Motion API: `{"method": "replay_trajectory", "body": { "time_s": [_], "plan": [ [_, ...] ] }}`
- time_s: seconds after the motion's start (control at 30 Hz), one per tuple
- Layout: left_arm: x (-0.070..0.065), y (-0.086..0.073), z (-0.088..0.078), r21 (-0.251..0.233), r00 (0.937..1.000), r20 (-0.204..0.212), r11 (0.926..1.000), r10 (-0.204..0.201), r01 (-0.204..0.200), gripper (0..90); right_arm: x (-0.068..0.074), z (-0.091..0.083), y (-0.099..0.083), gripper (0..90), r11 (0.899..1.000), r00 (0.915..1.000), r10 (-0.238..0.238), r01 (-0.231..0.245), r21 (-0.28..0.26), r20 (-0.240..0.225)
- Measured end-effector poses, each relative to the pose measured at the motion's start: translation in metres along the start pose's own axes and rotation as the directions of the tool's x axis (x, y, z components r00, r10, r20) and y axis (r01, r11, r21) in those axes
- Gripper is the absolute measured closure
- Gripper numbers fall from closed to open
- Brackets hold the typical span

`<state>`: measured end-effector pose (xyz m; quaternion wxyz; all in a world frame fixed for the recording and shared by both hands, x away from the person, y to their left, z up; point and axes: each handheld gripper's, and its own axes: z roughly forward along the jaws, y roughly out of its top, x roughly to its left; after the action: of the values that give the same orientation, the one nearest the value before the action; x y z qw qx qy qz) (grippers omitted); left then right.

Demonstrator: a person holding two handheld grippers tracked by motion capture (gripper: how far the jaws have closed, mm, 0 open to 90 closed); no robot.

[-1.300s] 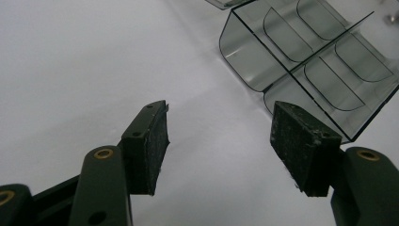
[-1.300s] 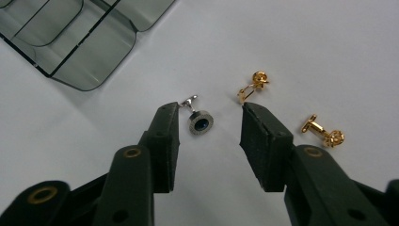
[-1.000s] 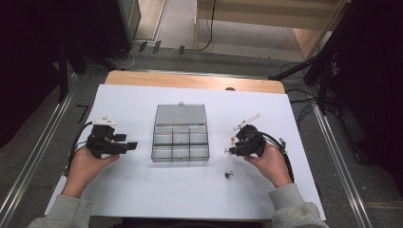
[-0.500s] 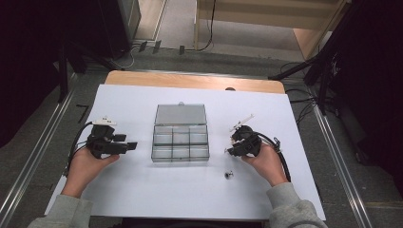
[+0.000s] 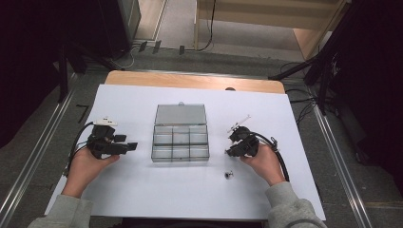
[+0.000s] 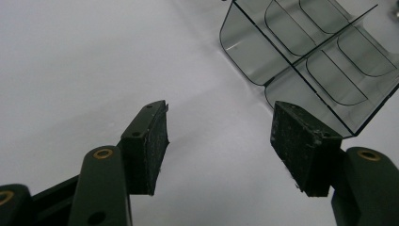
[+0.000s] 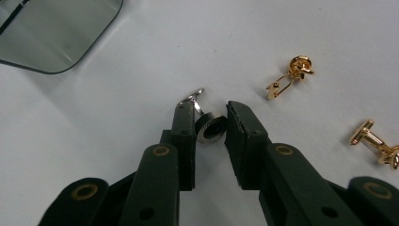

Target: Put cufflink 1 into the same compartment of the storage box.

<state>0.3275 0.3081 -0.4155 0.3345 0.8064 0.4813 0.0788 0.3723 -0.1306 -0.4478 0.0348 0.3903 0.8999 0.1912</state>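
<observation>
Silver round-faced cufflink (image 7: 209, 126) sits between the right tool's (image 7: 210, 123) closing jaws at frame centre; left tool (image 6: 219, 141) gapes wide.

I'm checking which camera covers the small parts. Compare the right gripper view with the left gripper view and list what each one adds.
Right gripper view: the right gripper, whose jaws have just been closing, has a dark cufflink between its pads, and it seems to touch both. Two gold cufflinks lie beyond on the sheet.
Left gripper view: the left gripper is open with nothing between its jaws. Ahead are the divided compartments of the clear box.
Both: the white table sheet and part of that box.
</observation>
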Motion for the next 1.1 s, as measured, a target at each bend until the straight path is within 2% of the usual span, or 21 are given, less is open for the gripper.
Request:
{"method": "replay_trajectory", "body": {
  "time_s": [0.83, 0.97, 1.1],
  "plan": [
    [-0.001, 0.0, 0.001, 0.003, 1.0, 0.006, 1.0, -0.003, 0.003, 38.2, 0.002, -0.017, 0.003, 75.6, 0.998, 0.9995, 0.027, -0.028, -0.055, -0.015],
    [0.0, 0.0, -0.001, 0.0, 1.0, 0.006, 1.0, -0.002, 0.002, 38.2, 0.001, -0.027, 0.003, 75.6, 0.996, 0.999, 0.04, -0.041, -0.079, -0.02],
    [-0.001, -0.001, 0.0, 0.0, 1.0, 0.005, 1.0, -0.005, 0.005, 38.2, 0.003, -0.029, 0.006, 75.6, 0.996, 0.9991, 0.034, -0.036, -0.083, -0.025]
  ]
}}
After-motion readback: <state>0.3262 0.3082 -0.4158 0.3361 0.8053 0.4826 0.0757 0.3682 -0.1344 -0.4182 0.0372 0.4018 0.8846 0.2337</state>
